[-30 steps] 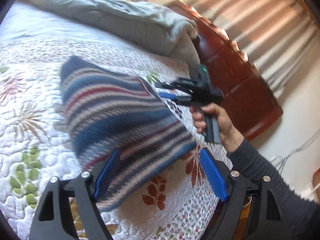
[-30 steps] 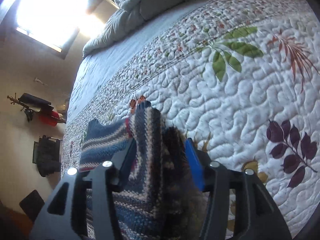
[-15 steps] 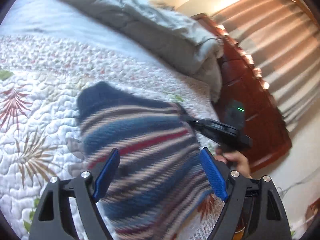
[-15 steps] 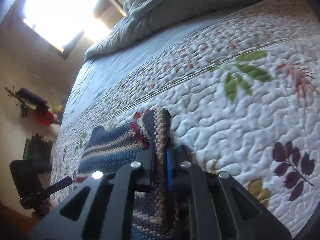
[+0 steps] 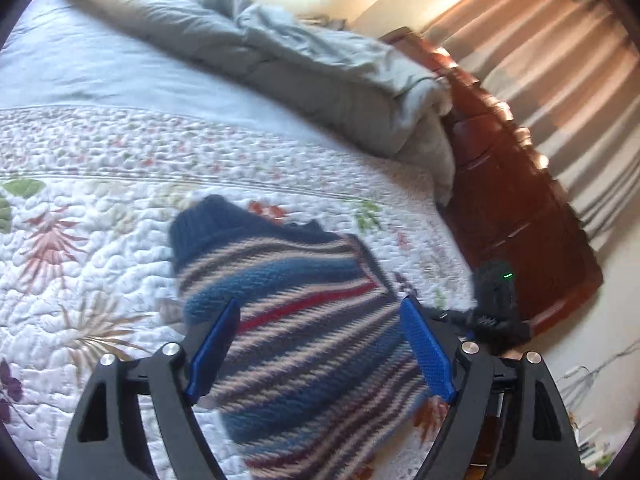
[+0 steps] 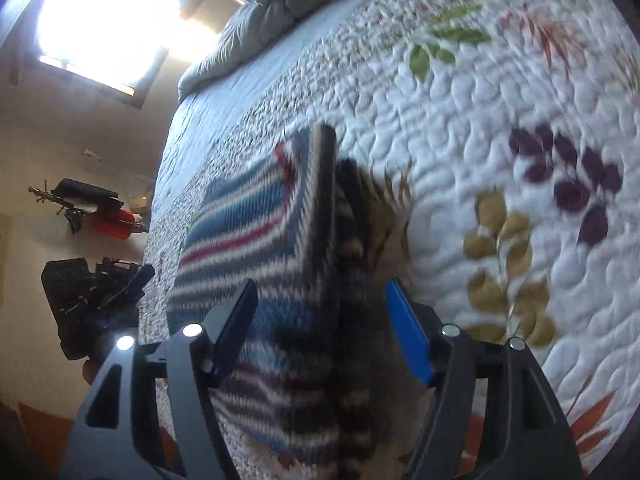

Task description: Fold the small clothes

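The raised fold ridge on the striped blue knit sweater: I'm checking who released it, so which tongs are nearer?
Right. The right tongs straddle the sweater's ridge, pads apart; the left tongs hover over its flat side.

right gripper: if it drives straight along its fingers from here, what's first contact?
Most likely the striped knit sweater: its raised folded edge sits between the open jaws of the right gripper, untouched by the pads. The quilted bedspread lies beneath; depth is unclear.
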`<state>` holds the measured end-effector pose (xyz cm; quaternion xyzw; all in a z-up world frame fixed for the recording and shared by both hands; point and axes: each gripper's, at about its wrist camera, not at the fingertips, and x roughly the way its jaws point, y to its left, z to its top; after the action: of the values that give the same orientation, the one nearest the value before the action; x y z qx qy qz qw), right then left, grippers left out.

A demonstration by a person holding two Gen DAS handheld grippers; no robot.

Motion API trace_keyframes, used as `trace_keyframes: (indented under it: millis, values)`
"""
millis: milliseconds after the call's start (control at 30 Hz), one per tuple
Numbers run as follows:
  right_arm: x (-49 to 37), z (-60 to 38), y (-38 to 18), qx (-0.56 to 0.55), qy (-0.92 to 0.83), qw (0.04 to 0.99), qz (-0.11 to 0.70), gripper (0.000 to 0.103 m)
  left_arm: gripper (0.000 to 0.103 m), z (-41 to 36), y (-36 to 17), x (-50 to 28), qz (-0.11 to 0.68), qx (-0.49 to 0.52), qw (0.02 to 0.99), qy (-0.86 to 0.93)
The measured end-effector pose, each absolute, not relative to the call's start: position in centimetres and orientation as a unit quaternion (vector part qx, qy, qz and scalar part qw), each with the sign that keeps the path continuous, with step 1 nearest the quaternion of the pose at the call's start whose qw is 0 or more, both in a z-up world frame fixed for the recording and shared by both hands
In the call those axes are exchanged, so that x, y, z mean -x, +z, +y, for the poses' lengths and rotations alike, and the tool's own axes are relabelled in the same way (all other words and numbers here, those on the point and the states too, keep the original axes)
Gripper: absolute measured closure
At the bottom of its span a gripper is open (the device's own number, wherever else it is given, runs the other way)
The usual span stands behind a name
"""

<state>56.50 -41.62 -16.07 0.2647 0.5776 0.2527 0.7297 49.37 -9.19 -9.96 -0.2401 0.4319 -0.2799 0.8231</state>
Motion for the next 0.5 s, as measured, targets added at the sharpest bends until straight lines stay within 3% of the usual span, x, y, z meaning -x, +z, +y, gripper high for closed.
trace_keyframes:
  millis: [33, 67, 100, 167, 300, 400, 500]
  values:
    - [-56.1, -41.4, -16.5, -0.27, 0.259, 0.723, 0.581, 0.041, 0.021, -9.7, -10.0, -49.4, 0.435, 0.239, 0.819, -0.288]
    - [-55.6, -41.0, -16.7, -0.274, 0.266, 0.719, 0.582, 0.065, 0.021, -10.3, -10.3, -49.4, 0.439, 0.238, 0.815, -0.295]
    - [-55.3, -40.8, -16.7, -0.265, 0.269, 0.721, 0.581, 0.073, 0.021, -10.9, -10.6, -49.5, 0.441, 0.238, 0.81, -0.304]
    - [-54.6, -40.7, -15.9, -0.247, 0.267, 0.739, 0.567, 0.079, 0.021, -11.7, -11.4, -49.8, 0.458, 0.242, 0.799, -0.306]
    - [-53.8, -40.6, -17.5, -0.226, 0.229, 0.75, 0.578, 0.078, 0.03, -12.0, -14.8, -51.2, 0.511, 0.252, 0.777, -0.268]
    - [-52.2, -40.6, -15.5, -0.228, 0.254, 0.765, 0.547, 0.066, 0.029, -11.2, -13.4, -50.6, 0.501, 0.26, 0.782, -0.264]
    - [-49.7, -41.1, -12.1, -0.21, 0.251, 0.796, 0.509, 0.066, 0.022, -9.4, -10.2, -48.0, 0.458, 0.26, 0.806, -0.27]
